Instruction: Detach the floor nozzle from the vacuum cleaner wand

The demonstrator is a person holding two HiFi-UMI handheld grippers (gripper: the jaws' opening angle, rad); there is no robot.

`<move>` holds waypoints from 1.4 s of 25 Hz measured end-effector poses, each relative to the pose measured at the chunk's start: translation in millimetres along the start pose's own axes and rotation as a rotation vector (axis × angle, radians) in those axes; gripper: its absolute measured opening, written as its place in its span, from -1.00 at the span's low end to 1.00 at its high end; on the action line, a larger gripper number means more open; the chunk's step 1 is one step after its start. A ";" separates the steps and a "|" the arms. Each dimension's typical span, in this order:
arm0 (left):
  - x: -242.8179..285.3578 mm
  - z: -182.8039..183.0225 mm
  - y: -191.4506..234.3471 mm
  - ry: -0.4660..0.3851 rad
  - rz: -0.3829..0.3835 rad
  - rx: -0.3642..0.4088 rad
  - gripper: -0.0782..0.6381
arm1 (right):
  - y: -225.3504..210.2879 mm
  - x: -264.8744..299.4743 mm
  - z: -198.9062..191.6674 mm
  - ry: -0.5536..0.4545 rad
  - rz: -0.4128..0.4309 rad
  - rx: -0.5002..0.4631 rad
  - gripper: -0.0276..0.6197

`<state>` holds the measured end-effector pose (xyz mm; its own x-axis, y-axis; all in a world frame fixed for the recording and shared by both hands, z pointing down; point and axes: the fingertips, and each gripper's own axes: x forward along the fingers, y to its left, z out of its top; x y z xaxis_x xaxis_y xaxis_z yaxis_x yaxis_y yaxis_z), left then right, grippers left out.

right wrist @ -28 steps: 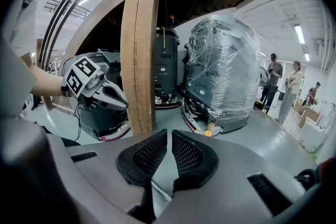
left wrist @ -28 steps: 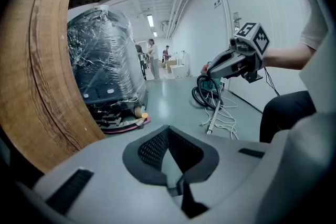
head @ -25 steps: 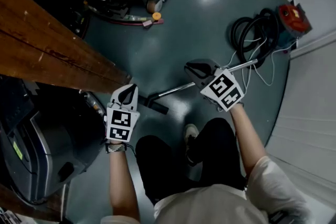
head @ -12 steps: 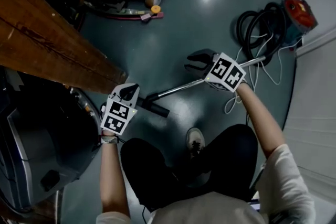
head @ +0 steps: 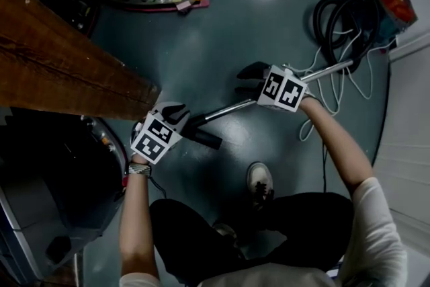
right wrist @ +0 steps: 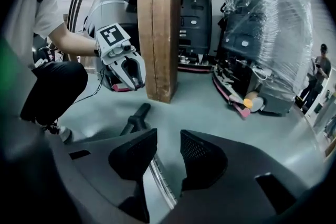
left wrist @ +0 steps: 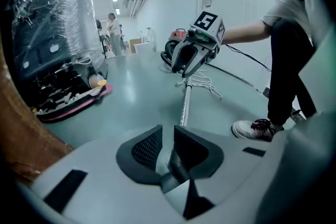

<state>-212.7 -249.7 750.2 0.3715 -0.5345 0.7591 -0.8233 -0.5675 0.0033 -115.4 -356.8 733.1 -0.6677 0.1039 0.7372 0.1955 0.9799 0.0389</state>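
The chrome wand (head: 228,109) lies slanted on the grey-green floor, with the black floor nozzle (head: 205,136) at its lower left end. My left gripper (head: 176,111) hangs right over the nozzle end. Its jaws have just been opening and stand a little apart, the wand (left wrist: 185,107) running out ahead beneath them. Further up the tube, my right gripper (head: 247,80) has also just been opening and stands open. The wand (right wrist: 157,181) passes under its gap, with the nozzle (right wrist: 134,118) ahead. Neither gripper's pads press on anything.
A wooden beam (head: 60,70) runs along the left. The red vacuum cleaner (head: 396,0), its black hose (head: 339,20) and a white cable (head: 322,91) lie at the upper right. Plastic-wrapped machines (left wrist: 52,34) stand behind. The person's shoe (head: 261,179) is near the wand.
Both grippers have sunk toward the wand, the left one onto the nozzle end. Both pairs of jaws, shut a second ago, now stand apart, the right ones wider.
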 end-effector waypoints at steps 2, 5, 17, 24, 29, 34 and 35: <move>13.7 -8.0 -3.3 0.021 -0.043 -0.001 -0.53 | 3.7 17.7 -15.0 0.031 0.025 -0.002 -0.43; 35.3 -19.5 -8.9 0.047 -0.099 -0.009 -0.39 | 6.3 45.9 -41.2 0.109 0.041 -0.031 -0.40; 107.3 -89.8 -36.0 0.178 -0.172 0.027 -0.22 | 64.1 133.9 -87.1 0.207 0.221 -0.239 -0.23; 117.9 -93.8 -39.3 0.202 -0.200 0.033 -0.16 | 84.3 145.5 -91.0 0.229 0.278 -0.370 -0.22; 130.9 -108.4 -45.3 0.253 -0.198 0.063 -0.15 | 87.9 158.1 -106.5 0.283 0.279 -0.431 -0.22; 140.4 -109.8 -42.6 0.253 -0.181 0.067 -0.15 | 87.8 164.2 -118.9 0.313 0.277 -0.459 -0.23; 142.8 -110.3 -43.3 0.263 -0.182 0.079 -0.15 | 87.5 164.7 -120.5 0.315 0.276 -0.461 -0.23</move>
<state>-171.3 -232.4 930.3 0.3778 -0.2455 0.8928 -0.7136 -0.6916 0.1118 -121.7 -274.5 939.3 -0.3182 0.2187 0.9224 0.6675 0.7426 0.0542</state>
